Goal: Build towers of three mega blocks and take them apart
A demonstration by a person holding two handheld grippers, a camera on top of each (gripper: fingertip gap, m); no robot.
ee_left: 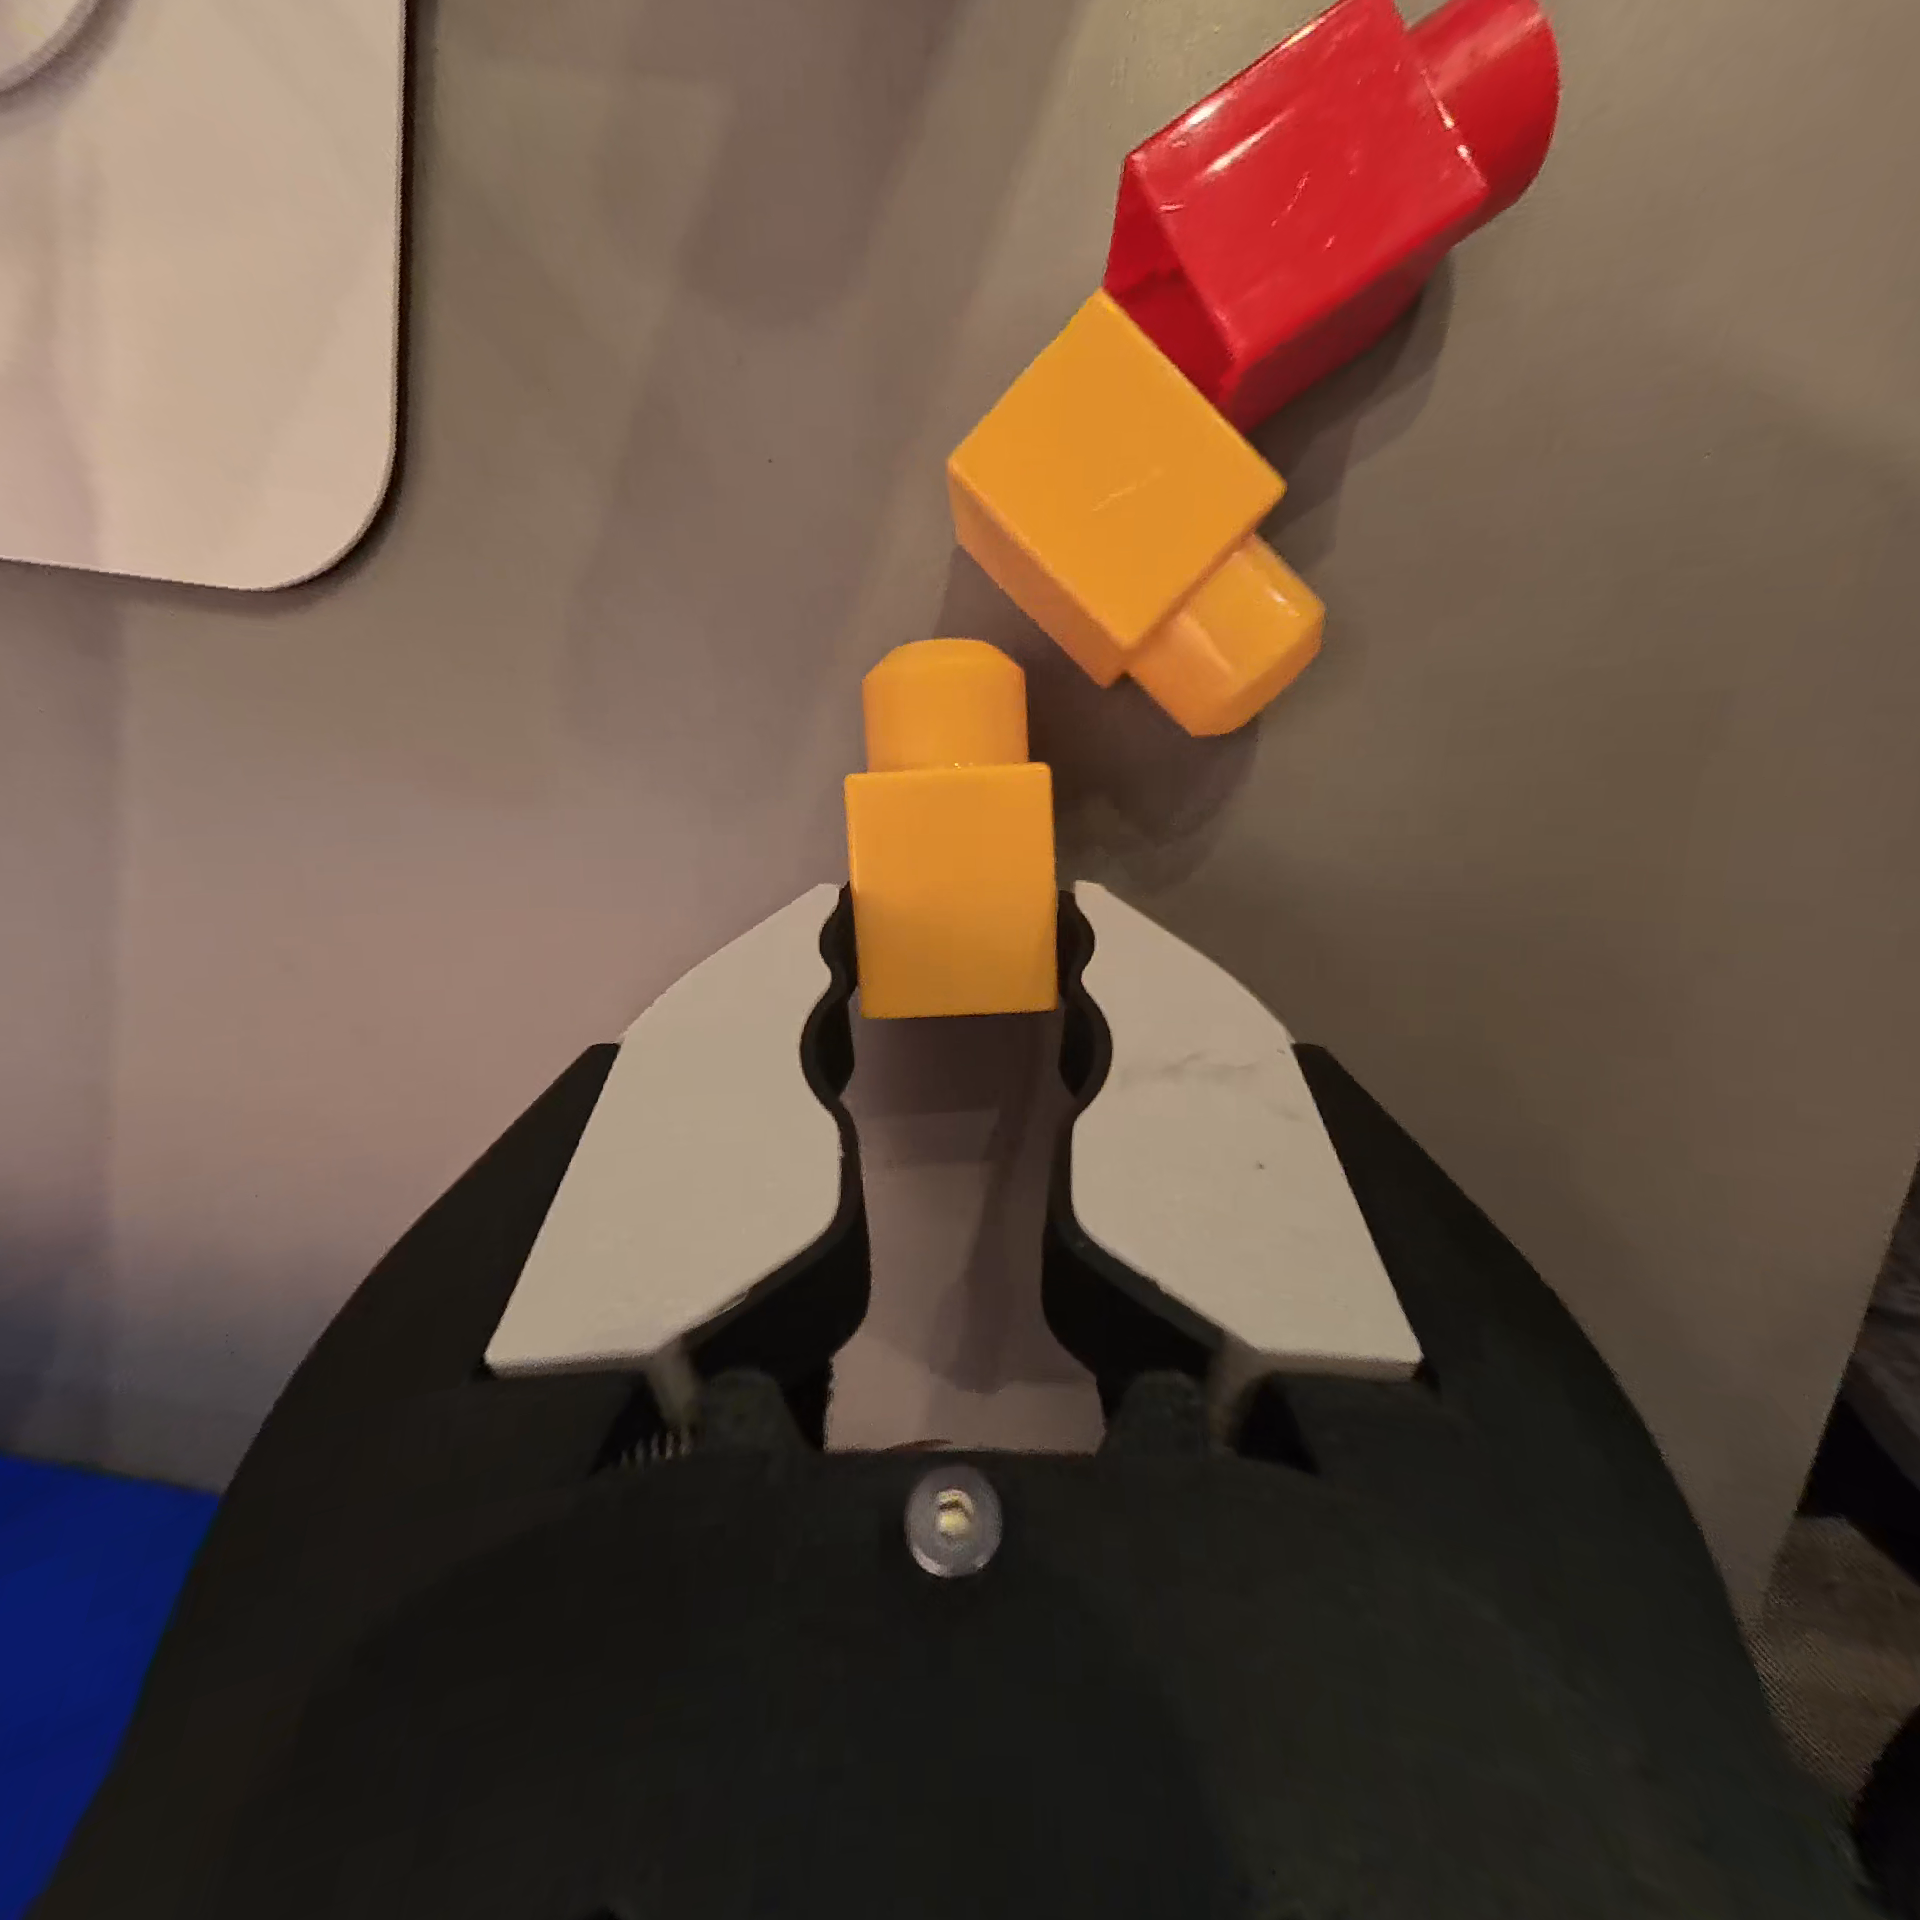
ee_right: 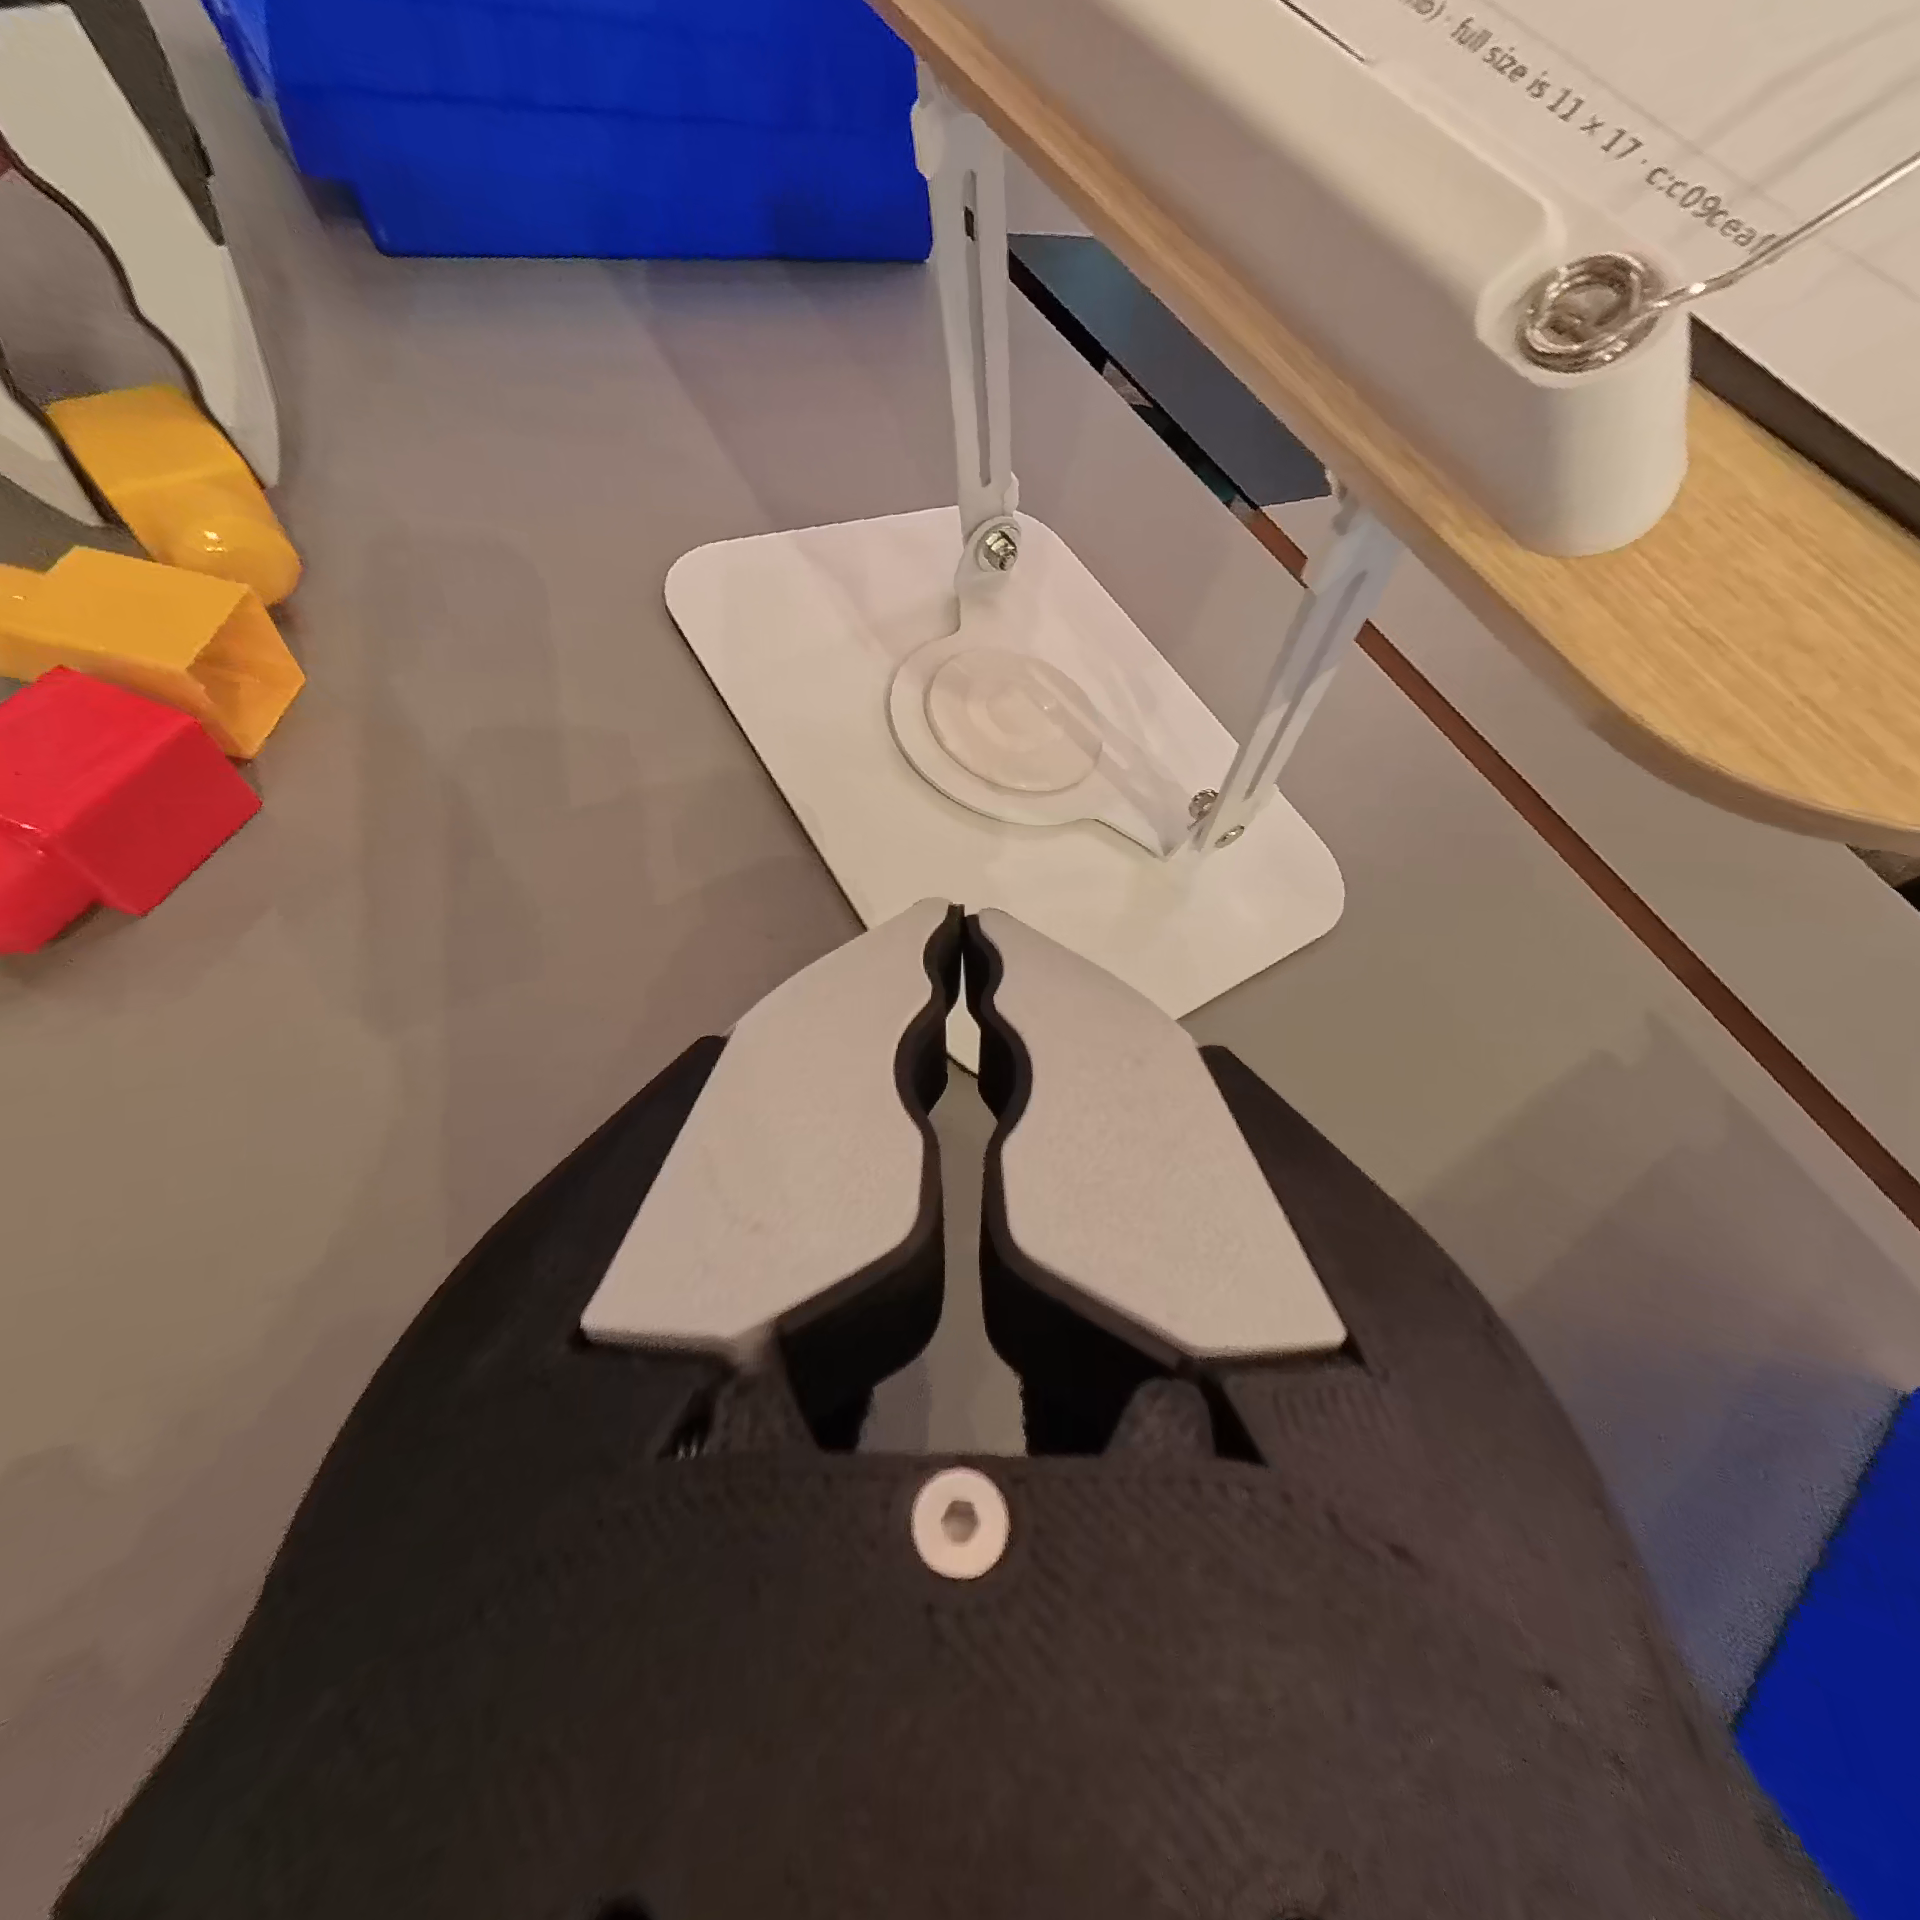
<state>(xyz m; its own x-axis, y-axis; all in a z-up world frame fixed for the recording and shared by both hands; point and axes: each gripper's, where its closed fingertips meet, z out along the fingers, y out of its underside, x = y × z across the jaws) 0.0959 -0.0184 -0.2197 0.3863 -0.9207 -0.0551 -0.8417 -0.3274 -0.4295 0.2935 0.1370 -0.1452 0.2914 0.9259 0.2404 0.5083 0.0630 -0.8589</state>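
Note:
My left gripper (ee_left: 954, 904) is shut on a yellow mega block (ee_left: 951, 894), stud pointing away, low over the grey table (ee_left: 520, 831). Both pads press its sides. A second yellow block (ee_left: 1117, 509) lies on its side just beyond, touching a red block (ee_left: 1309, 208) that also lies on its side. In the right wrist view the held yellow block (ee_right: 166, 468) sits between the left gripper's fingers (ee_right: 239, 343) at the far left, with the second yellow block (ee_right: 156, 634) and the red block (ee_right: 104, 790) below it. My right gripper (ee_right: 961, 914) is shut and empty, right of the blocks.
A white stand base (ee_right: 1195, 935) lies just ahead of my right gripper and carries a tilted wooden board (ee_right: 1662, 582) overhead. The base also shows in the left wrist view (ee_left: 187, 312). A blue bin (ee_right: 592, 125) stands at the back. The table's edge (ee_right: 1662, 935) runs on the right. One gripper's finger ends stand about 25 cm off the other's.

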